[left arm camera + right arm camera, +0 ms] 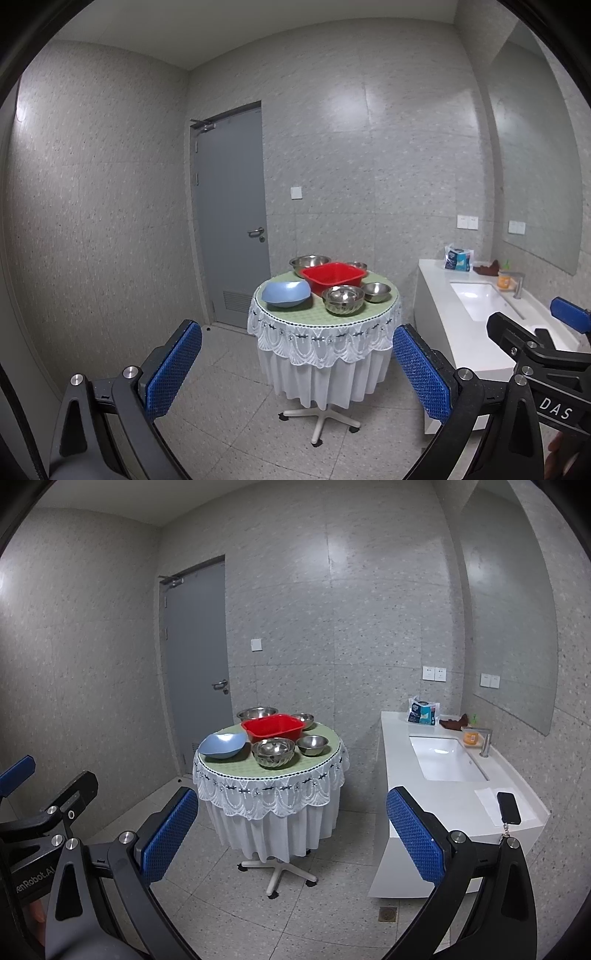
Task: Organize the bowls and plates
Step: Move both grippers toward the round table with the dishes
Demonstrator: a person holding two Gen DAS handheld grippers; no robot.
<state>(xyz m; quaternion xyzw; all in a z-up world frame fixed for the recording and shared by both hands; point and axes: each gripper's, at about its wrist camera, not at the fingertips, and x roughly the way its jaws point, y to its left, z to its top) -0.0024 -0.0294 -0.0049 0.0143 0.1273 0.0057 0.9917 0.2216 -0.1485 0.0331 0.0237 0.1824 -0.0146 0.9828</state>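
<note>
Left wrist view: left gripper (297,369) has its fingers spread wide, holding nothing, well short of the round table (325,332). On the table: red basin (332,275) in the middle, blue bowl (286,293) left of it, fluted steel bowl (343,300) in front of it, small steel bowl (376,291) at its front right, big steel bowl (309,263) behind it on the left, another steel bowl (357,266) behind it on the right. Right gripper (543,325) pokes in at the right edge, over the sink counter (436,295). Right wrist view: right gripper (288,834) is also spread wide and empty, near side of the table (269,794). Same layout around the red basin (272,730): blue bowl (222,745) left, fluted bowl (273,752) in front. Phone (509,808) lies on the counter (443,797), right of the table.
</note>
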